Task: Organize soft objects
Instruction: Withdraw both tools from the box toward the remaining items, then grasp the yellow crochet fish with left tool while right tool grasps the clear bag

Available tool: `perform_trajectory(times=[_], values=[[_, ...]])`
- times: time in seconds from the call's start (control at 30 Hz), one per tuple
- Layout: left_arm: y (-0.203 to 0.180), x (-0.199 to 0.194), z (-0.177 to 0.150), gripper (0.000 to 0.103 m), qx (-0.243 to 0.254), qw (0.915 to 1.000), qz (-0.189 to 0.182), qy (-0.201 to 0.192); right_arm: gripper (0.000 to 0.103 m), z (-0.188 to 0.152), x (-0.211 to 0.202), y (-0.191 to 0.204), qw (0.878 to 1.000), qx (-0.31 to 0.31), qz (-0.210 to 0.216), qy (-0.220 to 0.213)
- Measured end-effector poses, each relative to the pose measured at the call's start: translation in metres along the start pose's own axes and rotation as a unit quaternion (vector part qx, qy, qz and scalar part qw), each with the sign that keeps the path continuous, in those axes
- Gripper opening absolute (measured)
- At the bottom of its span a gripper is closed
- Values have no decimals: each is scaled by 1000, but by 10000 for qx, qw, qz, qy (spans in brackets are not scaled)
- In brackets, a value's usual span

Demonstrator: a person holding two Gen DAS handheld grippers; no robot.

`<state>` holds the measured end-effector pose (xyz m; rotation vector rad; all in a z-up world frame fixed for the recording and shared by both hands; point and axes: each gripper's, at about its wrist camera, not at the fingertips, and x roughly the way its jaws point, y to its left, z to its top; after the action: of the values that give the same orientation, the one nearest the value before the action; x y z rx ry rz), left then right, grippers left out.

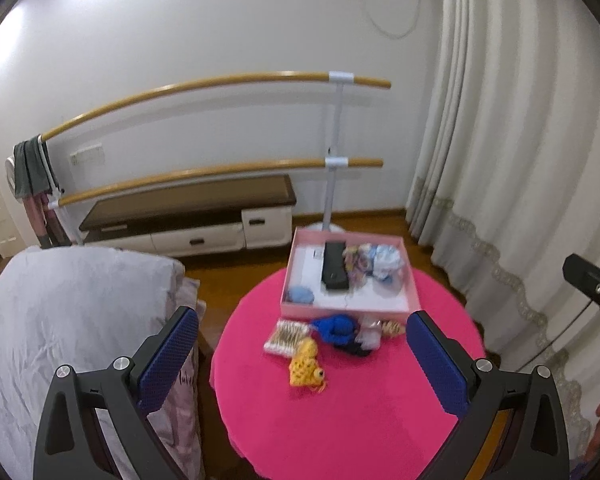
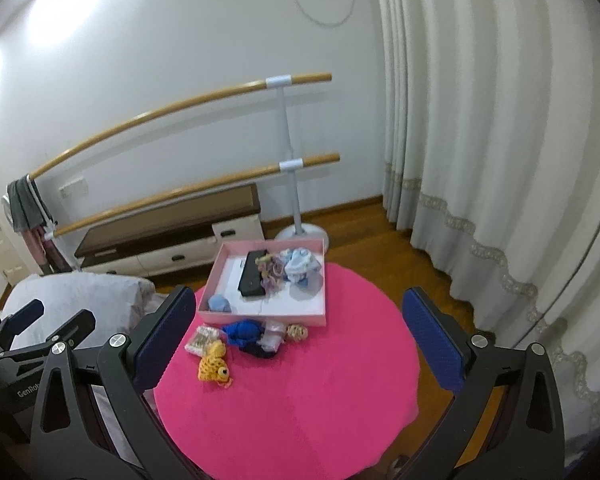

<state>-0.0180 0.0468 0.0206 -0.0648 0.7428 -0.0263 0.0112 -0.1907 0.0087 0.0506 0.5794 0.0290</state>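
Left gripper point(image 2: 40, 320) visible right wrist only

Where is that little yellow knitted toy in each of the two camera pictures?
Left wrist view: the yellow knitted toy lies just below centre on the pink round table, between the open claw's fingers.
Right wrist view: left of centre, near the left finger.
Shared landmark: the pink box behind the toy.
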Motion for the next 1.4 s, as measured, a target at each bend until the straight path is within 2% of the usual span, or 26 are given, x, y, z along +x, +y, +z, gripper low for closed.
perform_trajectory(times=[0.4, 0.83, 1.07, 1.1, 1.17, 1.27, 1.4], values=[[3, 118, -9, 103, 15, 9960, 140, 882, 103, -33, 105, -5, 9954, -40, 86, 957], [1, 272, -66, 99, 77, 9857, 216, 1671, 103, -90, 217, -5, 9820, 61, 270, 1869], [3, 352, -93, 97, 43, 9814, 210, 1907, 99, -114, 267, 5, 9746, 131, 391, 2200], [3, 359, -95, 96, 49, 9810, 203, 1927, 98, -116, 274, 6, 9737, 163, 427, 2233], [2, 375, -102, 94, 60, 9801, 187, 1975, 86, -121, 288, 8, 9717, 207, 464, 2305], [2, 392, -108, 92, 51, 9786, 160, 2052, 78, -128, 306, 11, 9685, 282, 566, 2406], [4, 402, -113, 90, -26, 9776, 105, 2102, 75, -135, 325, 14, 9652, 398, 703, 2488]])
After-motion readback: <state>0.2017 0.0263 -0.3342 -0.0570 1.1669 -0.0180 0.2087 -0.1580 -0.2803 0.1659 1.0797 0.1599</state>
